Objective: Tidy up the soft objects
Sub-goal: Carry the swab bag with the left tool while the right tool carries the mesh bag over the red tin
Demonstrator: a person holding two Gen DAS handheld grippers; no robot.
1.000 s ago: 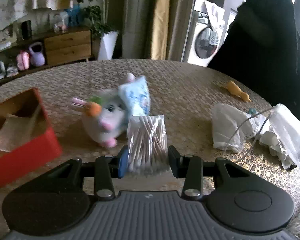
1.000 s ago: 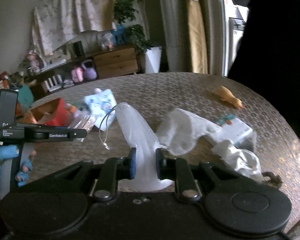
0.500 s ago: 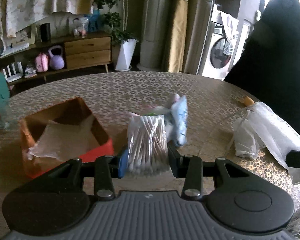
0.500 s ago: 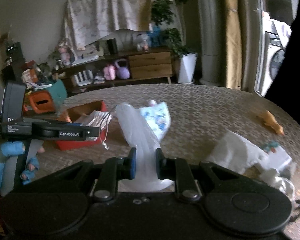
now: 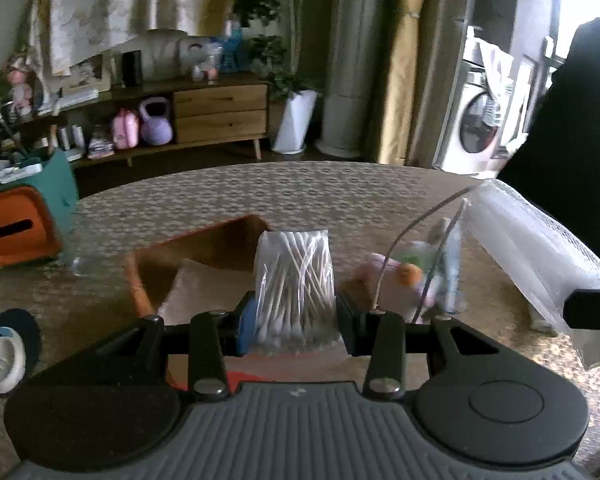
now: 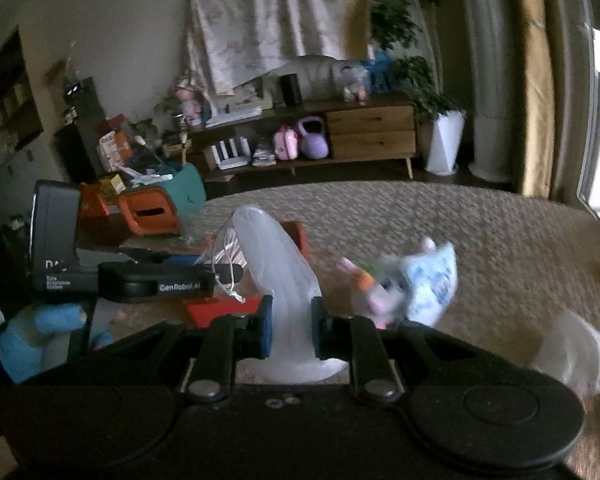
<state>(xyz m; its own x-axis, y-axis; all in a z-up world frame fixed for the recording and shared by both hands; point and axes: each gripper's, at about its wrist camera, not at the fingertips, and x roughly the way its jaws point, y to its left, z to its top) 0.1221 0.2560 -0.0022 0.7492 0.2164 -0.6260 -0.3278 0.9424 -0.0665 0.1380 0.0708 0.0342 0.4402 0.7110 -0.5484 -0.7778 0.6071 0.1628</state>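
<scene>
One round table carries one red box at 10 o'clock of the left gripper, which is clamped on one bag of cotton swabs held over the box; one plush toy lies at 2 o'clock of the right gripper, clamped on one white bubble-wrap pouch

Showing one bag of cotton swabs, one red box, one plush toy, one bubble-wrap pouch, one orange tissue holder and one tape roll.
</scene>
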